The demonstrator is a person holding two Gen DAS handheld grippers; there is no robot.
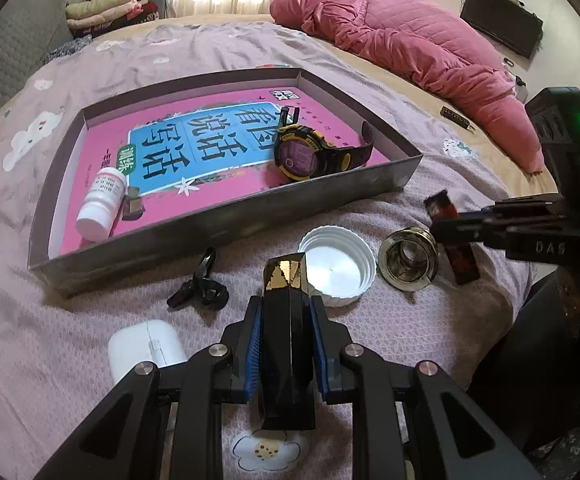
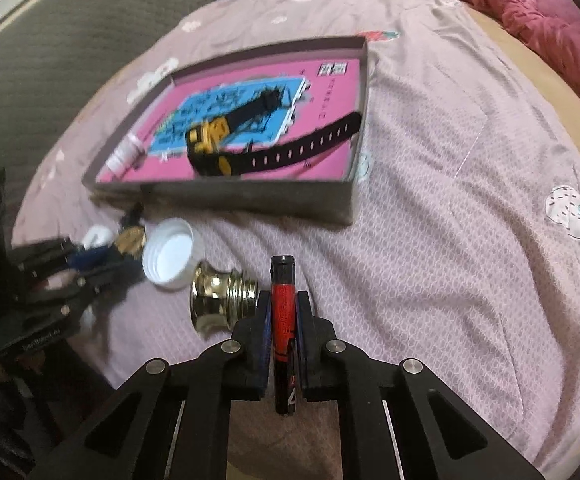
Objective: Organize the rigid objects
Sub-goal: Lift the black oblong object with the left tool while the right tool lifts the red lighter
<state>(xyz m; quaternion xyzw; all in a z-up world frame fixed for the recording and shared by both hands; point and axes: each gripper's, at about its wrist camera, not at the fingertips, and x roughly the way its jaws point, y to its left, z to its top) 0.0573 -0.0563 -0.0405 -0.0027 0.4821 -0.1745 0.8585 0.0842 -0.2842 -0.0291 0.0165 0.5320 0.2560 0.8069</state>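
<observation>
My left gripper (image 1: 286, 312) is shut on a black faceted bottle with a gold tip (image 1: 286, 320), held just in front of the grey tray (image 1: 226, 220). My right gripper (image 2: 283, 304) is shut on a flat red and black lighter-like bar (image 2: 284, 320); it also shows in the left wrist view (image 1: 449, 236) at the right. The tray (image 2: 250, 196) has a pink book on its floor and holds a yellow and purple watch (image 1: 301, 152), a white pill bottle (image 1: 100, 208) and a small brown piece (image 1: 133, 208).
On the lilac bedspread in front of the tray lie a white lid (image 1: 335, 264), a brass threaded ring (image 1: 407, 260), a black clip (image 1: 202, 286) and a white earbud case (image 1: 146, 350). A pink quilt (image 1: 409, 48) lies at the far right. A small dark bar (image 1: 455, 118) lies near it.
</observation>
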